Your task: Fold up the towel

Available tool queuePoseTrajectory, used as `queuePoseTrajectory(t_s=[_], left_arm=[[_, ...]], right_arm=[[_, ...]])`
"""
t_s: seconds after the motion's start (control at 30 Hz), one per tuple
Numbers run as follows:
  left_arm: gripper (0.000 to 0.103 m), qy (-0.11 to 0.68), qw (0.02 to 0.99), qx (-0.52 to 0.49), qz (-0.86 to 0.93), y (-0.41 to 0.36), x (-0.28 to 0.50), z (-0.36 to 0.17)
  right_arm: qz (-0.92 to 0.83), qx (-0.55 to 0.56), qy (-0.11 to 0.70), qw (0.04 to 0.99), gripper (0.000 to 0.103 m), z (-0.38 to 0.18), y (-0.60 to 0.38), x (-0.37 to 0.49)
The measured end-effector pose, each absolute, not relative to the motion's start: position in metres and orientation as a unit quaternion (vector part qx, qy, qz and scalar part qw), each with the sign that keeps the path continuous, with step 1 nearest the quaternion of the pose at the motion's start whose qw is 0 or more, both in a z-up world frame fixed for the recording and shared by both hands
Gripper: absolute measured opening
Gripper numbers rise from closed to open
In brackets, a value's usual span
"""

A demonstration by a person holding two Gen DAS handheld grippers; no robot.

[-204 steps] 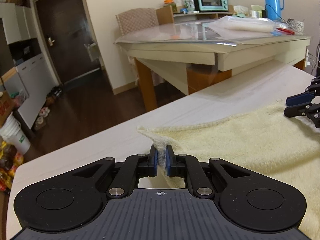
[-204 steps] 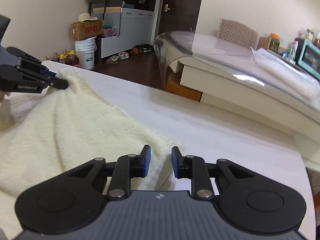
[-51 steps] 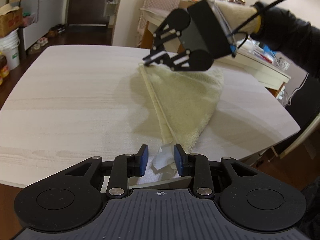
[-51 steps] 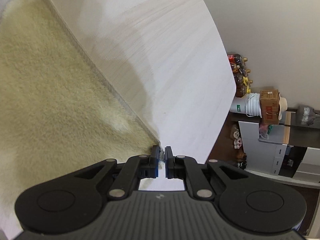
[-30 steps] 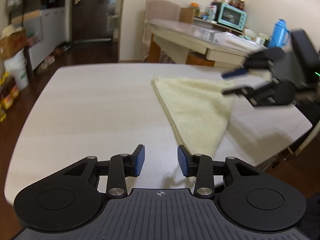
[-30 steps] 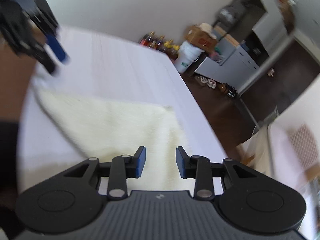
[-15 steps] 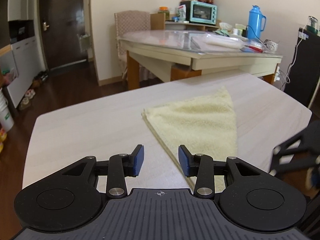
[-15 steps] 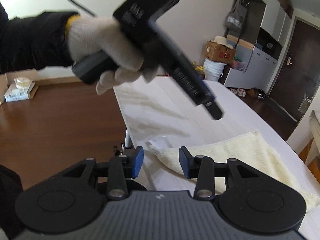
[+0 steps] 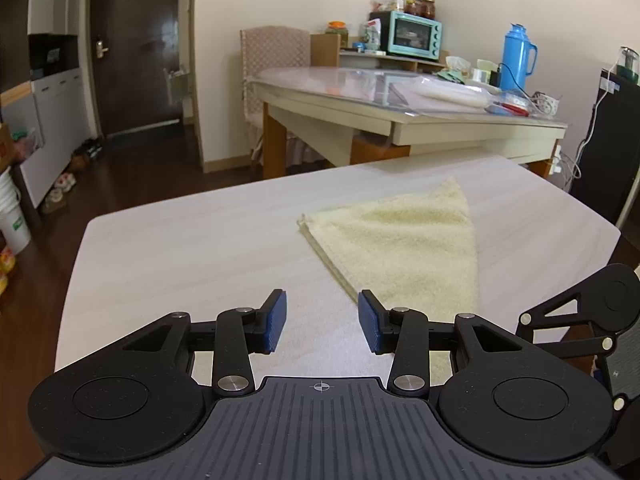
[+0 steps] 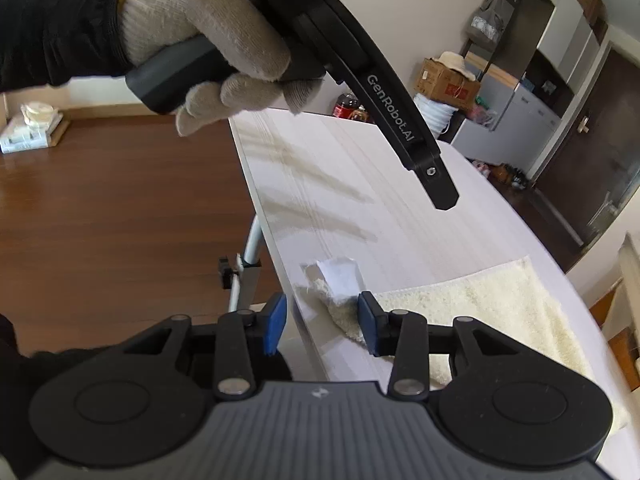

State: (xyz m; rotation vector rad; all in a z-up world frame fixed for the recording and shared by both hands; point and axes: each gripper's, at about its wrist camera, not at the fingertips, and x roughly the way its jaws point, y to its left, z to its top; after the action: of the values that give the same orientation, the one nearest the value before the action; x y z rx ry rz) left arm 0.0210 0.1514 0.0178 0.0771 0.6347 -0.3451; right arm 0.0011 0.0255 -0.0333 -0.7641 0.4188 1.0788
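Observation:
A cream towel (image 9: pixel 404 240), folded into a triangle, lies flat on the pale table (image 9: pixel 200 248). My left gripper (image 9: pixel 322 312) hovers over bare table just left of the towel's near tip, its jaws opening with nothing between them. In the right wrist view a gloved hand holds the left gripper (image 10: pixel 442 196) high above the table. My right gripper (image 10: pixel 321 312) is open at the table's edge. The towel's corner (image 10: pixel 460 304) and its white label (image 10: pixel 338 272) lie between its fingers, near the right pad, with no pad pressing. The right gripper's black linkage (image 9: pixel 576 320) shows at the left view's edge.
A second table (image 9: pixel 400 120) behind carries a teal oven (image 9: pixel 416 36), a blue flask (image 9: pixel 518 60) and a plastic sheet. A chair (image 9: pixel 276 64) stands beside it. Brown floor (image 10: pixel 120 220) and a metal table leg (image 10: pixel 248 268) lie past the near edge.
Both grippers have let go of the towel, which now lies as a flat triangle. My right gripper swung round to the labelled corner at the table's edge. The left drew back a little.

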Motion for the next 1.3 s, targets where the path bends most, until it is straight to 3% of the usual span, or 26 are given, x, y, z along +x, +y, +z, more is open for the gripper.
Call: queuePoseTrajectory(t_s=[0.07,0.13,0.2,0.27,0.57,0.87,1.03,1.3], left_arm=[[0.048,0.311,0.935,0.037,-0.169,0.151,0.019,0.017],[0.048,0.312,0.934,0.040,-0.172,0.150,0.018,0.017],[0.048,0.312,0.933,0.042,-0.173,0.149,0.015,0.018],[0.048,0.313,0.933,0.044,-0.174,0.149,0.014,0.018],[0.049,0.325,0.924,0.084,-0.182,0.146,0.046,0.014],[0.048,0.357,0.899,0.151,-0.204,0.140,0.086,-0.008],[0.054,0.367,0.892,0.164,-0.209,0.141,0.091,-0.014],[0.055,0.387,0.884,0.161,-0.209,0.142,0.103,-0.011]], right_arm=[[0.492,-0.367,0.179,0.769,0.042,-0.038,0.029,-0.006],[0.490,-0.382,0.162,0.767,0.033,-0.041,0.031,-0.012],[0.499,-0.383,0.151,0.762,0.016,-0.040,0.027,-0.020],[0.520,-0.367,0.156,0.755,0.008,-0.037,0.020,-0.024],[0.607,-0.253,0.186,0.730,0.007,-0.007,-0.022,-0.034],[0.635,-0.212,0.189,0.719,0.007,0.007,-0.051,-0.043],[0.646,-0.190,0.198,0.712,0.007,0.011,-0.064,-0.042],[0.638,-0.045,0.188,0.745,0.007,0.052,-0.108,0.009]])
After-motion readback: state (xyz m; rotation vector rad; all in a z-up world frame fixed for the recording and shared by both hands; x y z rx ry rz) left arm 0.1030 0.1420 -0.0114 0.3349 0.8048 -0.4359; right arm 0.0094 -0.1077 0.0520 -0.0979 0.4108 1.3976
